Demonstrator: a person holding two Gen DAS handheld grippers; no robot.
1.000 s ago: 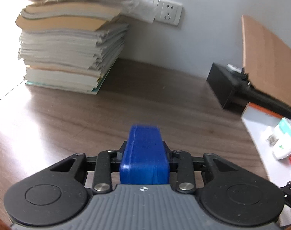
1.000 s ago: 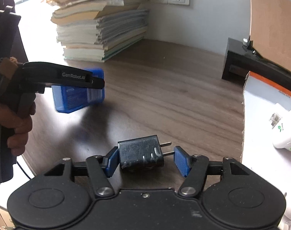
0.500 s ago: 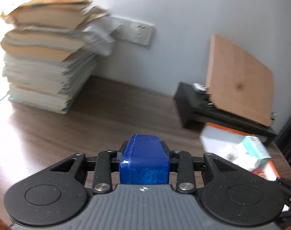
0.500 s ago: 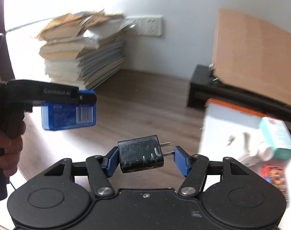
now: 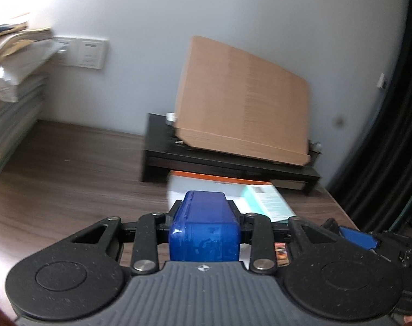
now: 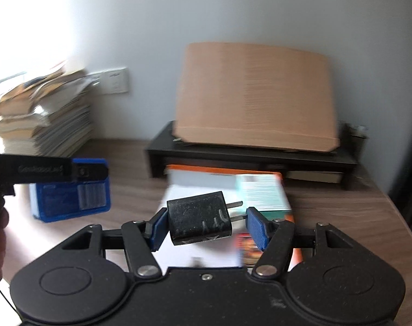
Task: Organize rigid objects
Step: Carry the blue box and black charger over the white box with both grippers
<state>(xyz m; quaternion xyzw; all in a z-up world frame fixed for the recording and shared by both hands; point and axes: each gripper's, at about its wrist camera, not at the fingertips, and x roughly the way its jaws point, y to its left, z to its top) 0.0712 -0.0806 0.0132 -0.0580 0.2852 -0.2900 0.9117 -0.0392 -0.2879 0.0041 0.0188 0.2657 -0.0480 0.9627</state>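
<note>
My left gripper (image 5: 204, 212) is shut on a blue plastic box (image 5: 204, 231), which fills the space between its jaws. From the right wrist view that blue box (image 6: 70, 201) hangs at the left, above the wooden desk, with a barcode label on its side. My right gripper (image 6: 206, 220) is shut on a black plug adapter (image 6: 199, 221); the left pad presses its body and the prongs (image 6: 235, 212) point toward the right pad. Ahead of both lies a white flat box with an orange edge (image 6: 200, 180) with a teal carton (image 6: 260, 193) on it.
A black desk stand (image 5: 233, 164) against the wall carries a leaning cardboard sheet (image 5: 244, 103). A tall stack of books and papers (image 6: 43, 119) stands at the left, below wall sockets (image 5: 90, 53). A dark curtain (image 5: 396, 135) borders the right side.
Both views have swung right and risen: the book stack has slid to the left edge, and the stand, cardboard and white box now sit ahead. Both grippers keep their objects.
</note>
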